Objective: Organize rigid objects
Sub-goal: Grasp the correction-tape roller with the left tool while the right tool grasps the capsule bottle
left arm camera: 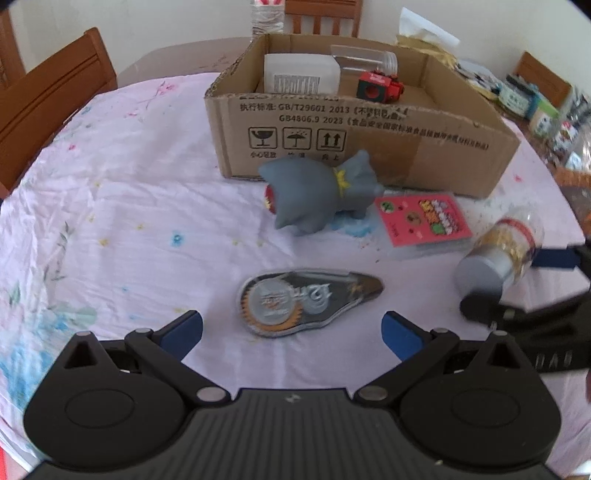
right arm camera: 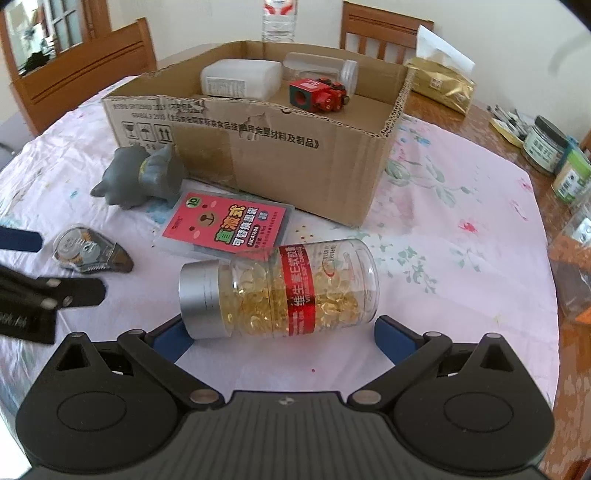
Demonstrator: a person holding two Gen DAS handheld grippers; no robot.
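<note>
My left gripper (left arm camera: pixel 291 330) is open, its jaws either side of a correction tape dispenser (left arm camera: pixel 308 301) lying flat on the cloth. My right gripper (right arm camera: pixel 282 338) is open around a clear capsule bottle (right arm camera: pixel 277 290) with a silver cap, lying on its side; the bottle also shows in the left wrist view (left arm camera: pixel 498 254). A grey toy (left arm camera: pixel 317 194) and a pink card pack (left arm camera: pixel 423 219) lie in front of the cardboard box (left arm camera: pixel 369 147). The box holds a white bottle (left arm camera: pixel 301 74), a clear jar (left arm camera: pixel 364 59) and a red toy (left arm camera: pixel 378 86).
A pink floral cloth (left arm camera: pixel 129 203) covers the round table. Wooden chairs (left arm camera: pixel 51 96) stand behind it. Jars and packets (right arm camera: pixel 550 147) crowd the right edge, a gold bag (right arm camera: pixel 441 83) lies behind the box, and a water bottle (right arm camera: pixel 279 18) stands at the back.
</note>
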